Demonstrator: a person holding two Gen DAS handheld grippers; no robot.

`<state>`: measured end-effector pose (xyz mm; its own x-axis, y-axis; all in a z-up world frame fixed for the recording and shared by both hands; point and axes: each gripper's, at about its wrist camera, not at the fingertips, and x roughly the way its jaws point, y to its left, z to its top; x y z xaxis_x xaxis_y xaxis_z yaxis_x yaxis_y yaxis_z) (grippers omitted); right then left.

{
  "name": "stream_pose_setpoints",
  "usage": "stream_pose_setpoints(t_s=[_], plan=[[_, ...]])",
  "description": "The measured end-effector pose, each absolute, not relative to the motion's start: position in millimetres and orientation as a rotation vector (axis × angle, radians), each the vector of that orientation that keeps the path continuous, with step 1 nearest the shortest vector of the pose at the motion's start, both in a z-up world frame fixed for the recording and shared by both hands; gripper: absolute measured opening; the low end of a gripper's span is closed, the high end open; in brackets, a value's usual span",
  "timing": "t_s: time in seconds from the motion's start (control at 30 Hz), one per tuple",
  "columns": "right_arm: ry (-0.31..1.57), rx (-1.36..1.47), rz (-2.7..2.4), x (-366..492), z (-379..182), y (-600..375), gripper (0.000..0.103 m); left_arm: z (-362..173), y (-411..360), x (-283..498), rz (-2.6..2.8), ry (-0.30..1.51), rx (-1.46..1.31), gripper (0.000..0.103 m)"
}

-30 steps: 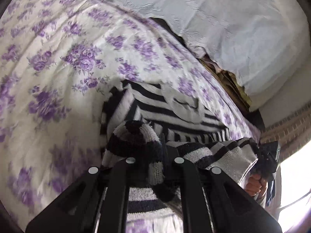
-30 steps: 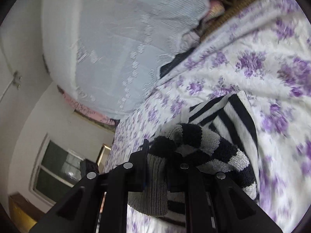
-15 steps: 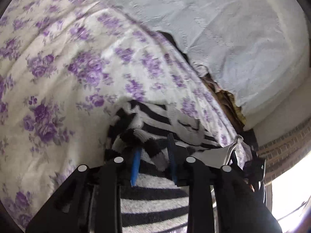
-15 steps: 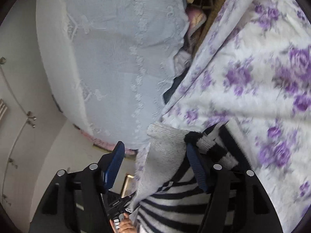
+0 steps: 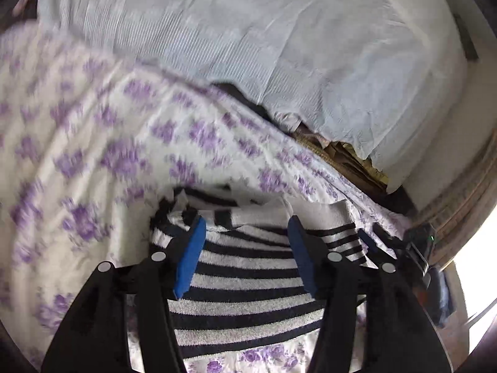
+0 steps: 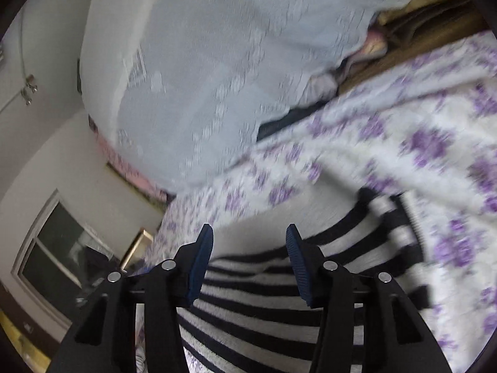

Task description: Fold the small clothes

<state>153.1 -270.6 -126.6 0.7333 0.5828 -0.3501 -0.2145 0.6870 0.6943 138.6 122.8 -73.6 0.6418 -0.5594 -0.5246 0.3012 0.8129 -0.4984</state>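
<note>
A black-and-white striped knitted garment [image 5: 248, 279] lies folded on a white bedsheet with purple flowers [image 5: 93, 143]. My left gripper [image 5: 246, 220] hovers over the garment's far edge. Its jaws are opening, and its blue pads [image 5: 189, 255] stand apart from the knit, gripping nothing. In the right wrist view the same striped garment [image 6: 264, 304] fills the lower middle. My right gripper [image 6: 248, 228] hangs just above it. Its jaws are closing but still wide, and the pads [image 6: 296, 261] press on nothing. The picture is blurred by motion.
A large pale blue lace cloth [image 5: 248, 46] covers a bulky heap behind the bed. Brown and dark fabrics [image 5: 341, 155] are wedged under its edge. A window [image 6: 56, 248] and a plain wall [image 6: 46, 161] lie to the left in the right wrist view.
Both grippers were shut on bunched parts of the striped garment a second ago. Both have let go and drawn up and back, and the garment now lies flat and folded beneath them.
</note>
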Motion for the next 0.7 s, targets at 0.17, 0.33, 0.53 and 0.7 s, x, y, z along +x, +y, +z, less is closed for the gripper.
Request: stream_pose_setpoints(t_s=[0.17, 0.33, 0.53, 0.7], plan=[[0.721, 0.795, 0.4, 194.4, -159.7, -275.6, 0.07, -79.1, 71.9, 153.1, -0.535, 0.804, -0.215, 0.078], [0.589, 0.972, 0.495, 187.2, -171.5, -304.5, 0.07, -121.4, 48.6, 215.7, -0.271, 0.945, -0.12, 0.085], [0.483, 1.004, 0.477, 173.8, -166.7, -326.5, 0.069, -139.6, 81.6, 230.8, -0.316, 0.923, -0.372, 0.085], [0.495, 0.859, 0.56, 178.3, -130.8, -278.0, 0.082, -107.1, 47.1, 204.8, -0.326, 0.814, -0.209, 0.098]])
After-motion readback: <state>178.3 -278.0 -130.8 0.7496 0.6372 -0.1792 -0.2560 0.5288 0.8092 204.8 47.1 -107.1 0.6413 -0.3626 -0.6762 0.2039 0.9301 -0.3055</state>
